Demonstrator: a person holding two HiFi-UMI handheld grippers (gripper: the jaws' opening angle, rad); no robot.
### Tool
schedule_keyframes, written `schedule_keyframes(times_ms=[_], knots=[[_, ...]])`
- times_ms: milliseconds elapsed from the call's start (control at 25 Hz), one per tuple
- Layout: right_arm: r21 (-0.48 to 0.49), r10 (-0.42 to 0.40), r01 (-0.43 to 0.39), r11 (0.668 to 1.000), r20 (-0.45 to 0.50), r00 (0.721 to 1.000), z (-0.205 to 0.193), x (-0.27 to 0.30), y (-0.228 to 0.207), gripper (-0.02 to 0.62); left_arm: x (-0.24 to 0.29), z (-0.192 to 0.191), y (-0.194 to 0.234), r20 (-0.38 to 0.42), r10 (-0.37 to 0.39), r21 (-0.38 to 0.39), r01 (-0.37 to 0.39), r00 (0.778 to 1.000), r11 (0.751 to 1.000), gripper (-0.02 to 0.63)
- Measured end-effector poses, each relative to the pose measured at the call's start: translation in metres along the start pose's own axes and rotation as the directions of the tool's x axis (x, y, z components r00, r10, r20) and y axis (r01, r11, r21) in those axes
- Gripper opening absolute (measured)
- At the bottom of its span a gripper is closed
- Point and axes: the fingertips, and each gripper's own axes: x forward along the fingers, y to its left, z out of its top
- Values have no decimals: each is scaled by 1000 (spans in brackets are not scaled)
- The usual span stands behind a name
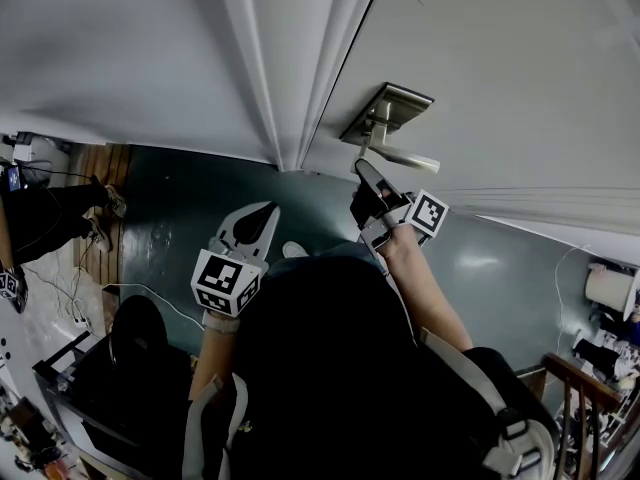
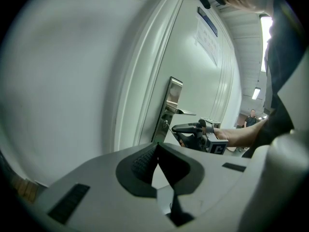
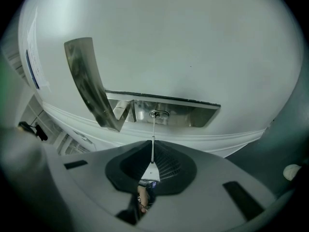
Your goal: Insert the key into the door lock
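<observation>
In the right gripper view my right gripper (image 3: 152,154) is shut on a thin silver key (image 3: 153,141). The key's tip sits at or in the round lock cylinder (image 3: 159,114) on the steel lock plate (image 3: 193,114), just right of the lever handle (image 3: 89,88). The head view shows the right gripper (image 1: 364,171) tight under the handle (image 1: 400,156) of the white door (image 1: 520,98). My left gripper (image 1: 257,223) hangs lower left, away from the door; in the left gripper view its jaws (image 2: 157,154) are shut and hold nothing.
A white door frame (image 1: 290,78) and wall (image 1: 110,48) lie left of the door. The floor (image 1: 180,218) is dark teal. Another person's legs (image 1: 60,213) stand at far left, cables (image 1: 75,298) and black equipment (image 1: 130,368) below them. A wooden railing (image 1: 590,388) is bottom right.
</observation>
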Motion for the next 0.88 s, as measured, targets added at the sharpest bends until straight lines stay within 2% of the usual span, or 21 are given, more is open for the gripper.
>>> schedule_keyframes(times_ms=[400, 640, 880], knots=[[25, -12, 12, 1000, -5, 1000, 5, 2, -3, 32, 0, -3, 2, -3, 12, -5, -12, 1000, 1000, 8], [77, -16, 14, 997, 23, 1000, 10, -1, 0, 32, -6, -3, 2, -4, 20, -5, -20, 1000, 1000, 8], [65, -20, 17, 998, 40, 999, 9, 1, 2, 32, -7, -2, 2, -9, 25, -2, -25, 1000, 1000, 8]])
